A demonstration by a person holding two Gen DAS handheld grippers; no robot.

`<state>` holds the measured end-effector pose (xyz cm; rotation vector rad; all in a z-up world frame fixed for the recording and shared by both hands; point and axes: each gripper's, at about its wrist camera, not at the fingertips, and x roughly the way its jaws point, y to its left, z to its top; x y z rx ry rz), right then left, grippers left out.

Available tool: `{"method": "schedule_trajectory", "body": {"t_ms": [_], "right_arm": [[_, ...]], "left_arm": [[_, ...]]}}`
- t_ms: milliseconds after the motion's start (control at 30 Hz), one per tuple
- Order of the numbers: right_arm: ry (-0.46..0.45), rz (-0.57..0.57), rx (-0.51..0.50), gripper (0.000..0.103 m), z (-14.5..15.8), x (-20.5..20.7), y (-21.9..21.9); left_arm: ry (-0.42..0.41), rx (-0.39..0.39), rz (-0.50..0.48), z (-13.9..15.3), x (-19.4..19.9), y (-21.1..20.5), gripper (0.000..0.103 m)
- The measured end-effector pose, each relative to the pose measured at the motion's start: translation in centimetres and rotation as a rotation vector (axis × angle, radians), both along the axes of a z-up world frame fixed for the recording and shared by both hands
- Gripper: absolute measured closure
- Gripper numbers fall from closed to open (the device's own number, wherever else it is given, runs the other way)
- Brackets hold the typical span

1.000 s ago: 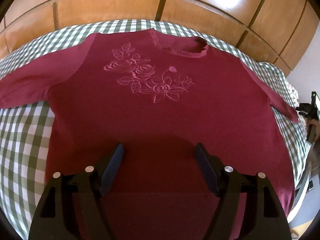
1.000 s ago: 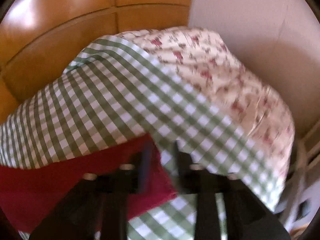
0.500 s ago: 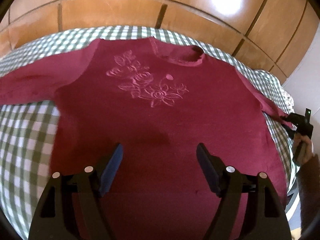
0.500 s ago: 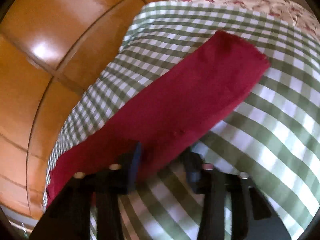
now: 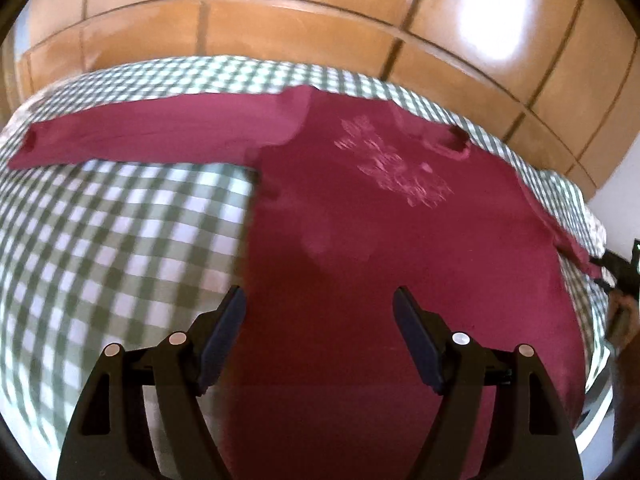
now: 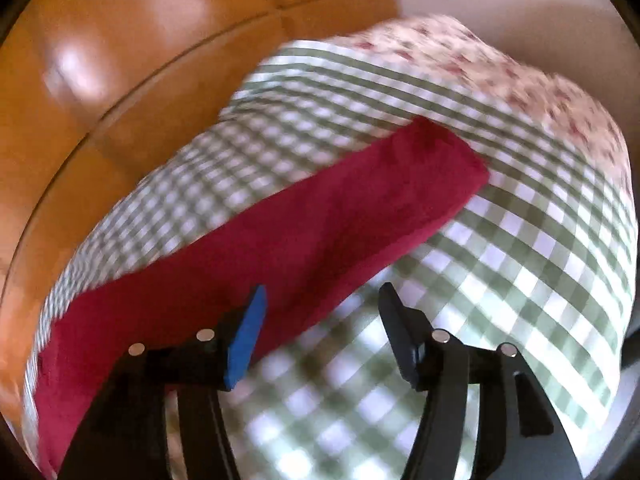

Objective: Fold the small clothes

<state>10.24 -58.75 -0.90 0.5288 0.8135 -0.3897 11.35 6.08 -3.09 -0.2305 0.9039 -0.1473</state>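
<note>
Burgundy knit fabric fills the middle of your left wrist view: a dark red long-sleeved sweater with a pale rose design on the chest (image 5: pixel 400 216) lies spread flat, front up, on a green-and-white checked bedcover (image 5: pixel 120 232). One sleeve stretches straight out toward the upper left of the frame. The other runs down to the right edge, where your right gripper (image 5: pixel 618 270) shows small and dark, just beside the cuff. Whether it touches the cuff you cannot tell from here.

Your left gripper (image 5: pixel 320 344) sits at the bottom centre with its two black fingers spread wide. They hang above the sweater's lower body, near its left side edge, and nothing is between them.

In your right wrist view the same gripper (image 6: pixel 320 332) is at the bottom centre, its jaws opening, one finger faced with a blue pad. Nothing is gripped. The sleeve crosses the frame from lower left to upper right, and its lower edge passes under the blue-padded finger. A cream cloth with small red flowers (image 6: pixel 520 72) covers the upper right. Glossy orange-brown wooden panels (image 6: pixel 120 60) fill the upper left.
</note>
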Motion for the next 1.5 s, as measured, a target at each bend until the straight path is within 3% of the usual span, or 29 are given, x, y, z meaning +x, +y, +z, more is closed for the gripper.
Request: {"method": "schedule_trajectory", "body": {"t_ms": [67,200,333,400,500,567,633,700,833,900,933,1033,1067,1167,1300,1367,1500], "right_arm": [[-0.012,0.118,-0.029,0.044,1.0,-0.3,3.4],[-0.014,0.398,0.010,0.044,1.1,-1.8,11.4],[0.042,0.559,0.039,0.044,-0.9,-4.4,16.6],[0.080,0.606,0.035,0.044,-2.2,-6.4,18.4],[0.083,0.628,-0.006,0.043,-2.8,-10.0,19.6],[0.090,0.644,0.015,0.045,-2.9,-11.9,19.9],[0.115,0.673,0.031,0.058,-3.1,-14.0,20.3],[0.139,0.709,0.024,0.095,-3.1,-15.4,20.6],[0.137,0.678,0.022,0.095,-2.8,-16.1,19.2],[0.166,0.682,0.018,0.094,-3.6,-16.1,19.1],[0.169,0.692,0.018,0.093,-3.8,-16.1,19.1],[0.148,0.687,0.063,0.071,-3.4,-15.9,18.4],[0.134,0.671,0.057,0.062,-3.1,-15.9,17.9],[0.095,0.603,0.085,0.058,-2.1,-14.6,15.8],[0.028,0.397,0.155,0.057,-1.7,-11.4,9.7],[-0.009,0.235,0.225,0.062,-2.1,-9.3,4.9],[-0.087,-0.026,0.308,0.067,-2.7,-6.6,-2.9]], "left_arm": [[0.001,-0.027,0.058,0.2,-0.3,1.7,0.028],[0.031,-0.066,0.118,0.1,-1.3,4.4,0.028],[0.063,-0.097,0.070,-0.4,-3.1,5.5,0.029],[0.079,-0.095,0.028,-0.9,-4.3,5.2,0.036],[0.091,-0.069,-0.040,-1.5,-5.7,4.2,0.054],[0.096,-0.063,-0.083,-1.7,-6.7,3.6,0.079],[0.097,-0.067,-0.103,-1.9,-7.5,3.2,0.090],[0.084,-0.053,-0.114,-1.7,-8.1,2.9,0.093],[0.117,-0.068,-0.121,-1.8,-8.7,3.1,0.093],[0.129,-0.035,-0.153,-1.8,-9.0,2.6,0.092],[0.125,-0.003,-0.156,-1.5,-9.2,2.4,0.087],[0.065,-0.005,-0.124,0.2,-9.2,2.9,0.046],[0.033,-0.007,-0.114,0.9,-9.0,2.9,0.044],[-0.031,0.020,-0.125,2.6,-7.5,2.0,0.044],[-0.086,0.022,-0.131,3.2,-4.4,0.2,0.043],[-0.099,0.025,-0.139,3.0,-2.7,-1.4,0.037],[-0.075,0.029,-0.155,1.6,0.0,-3.6,0.036]]}}
